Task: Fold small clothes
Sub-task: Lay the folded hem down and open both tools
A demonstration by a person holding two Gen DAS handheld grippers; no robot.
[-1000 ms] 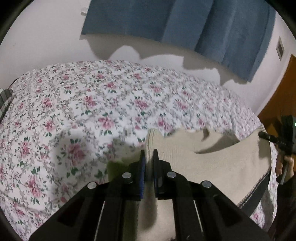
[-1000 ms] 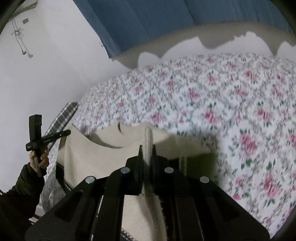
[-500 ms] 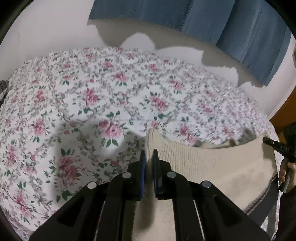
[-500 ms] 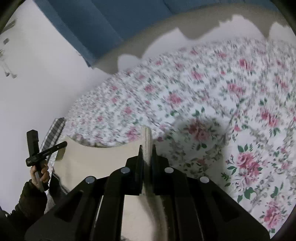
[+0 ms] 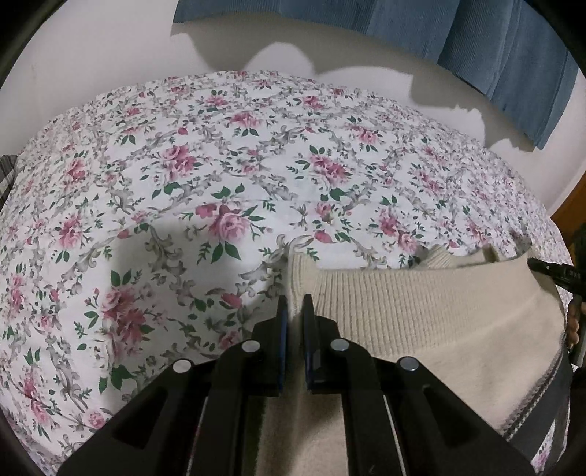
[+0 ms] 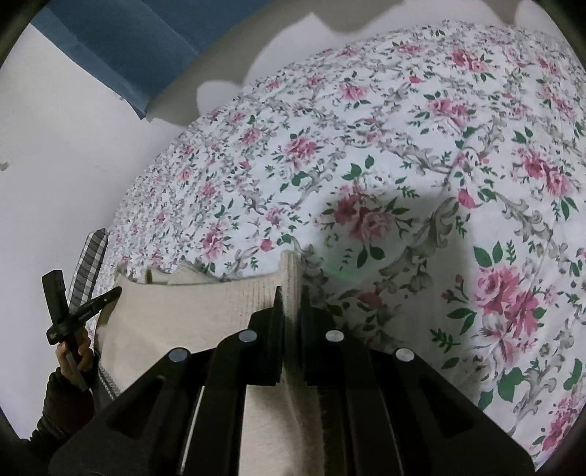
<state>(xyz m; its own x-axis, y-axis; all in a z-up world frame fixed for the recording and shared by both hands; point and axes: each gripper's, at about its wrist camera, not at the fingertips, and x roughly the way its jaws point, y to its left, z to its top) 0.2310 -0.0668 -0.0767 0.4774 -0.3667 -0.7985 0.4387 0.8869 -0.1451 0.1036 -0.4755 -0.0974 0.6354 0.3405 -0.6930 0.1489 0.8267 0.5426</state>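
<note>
A cream knitted garment point(image 5: 421, 322) with a dark striped hem is stretched between my two grippers just above a floral bed cover point(image 5: 219, 183). My left gripper point(image 5: 293, 304) is shut on the garment's left ribbed corner. My right gripper point(image 6: 291, 296) is shut on the other ribbed corner of the garment point(image 6: 190, 311). The right gripper shows at the right edge of the left wrist view point(image 5: 556, 272), and the left gripper shows at the left of the right wrist view point(image 6: 106, 296). The garment's lower part is hidden under the gripper bodies.
The floral bed cover point(image 6: 439, 164) fills most of both views. A white wall and a blue curtain point(image 5: 476, 33) stand behind the bed. A plaid cloth point(image 6: 88, 263) lies at the bed's far left edge. A brown door point(image 5: 575, 216) is at right.
Both grippers have moved forward and down over the bed, carrying the garment's top edge with them. The edge is now pulled straighter and lies closer to the cover.
</note>
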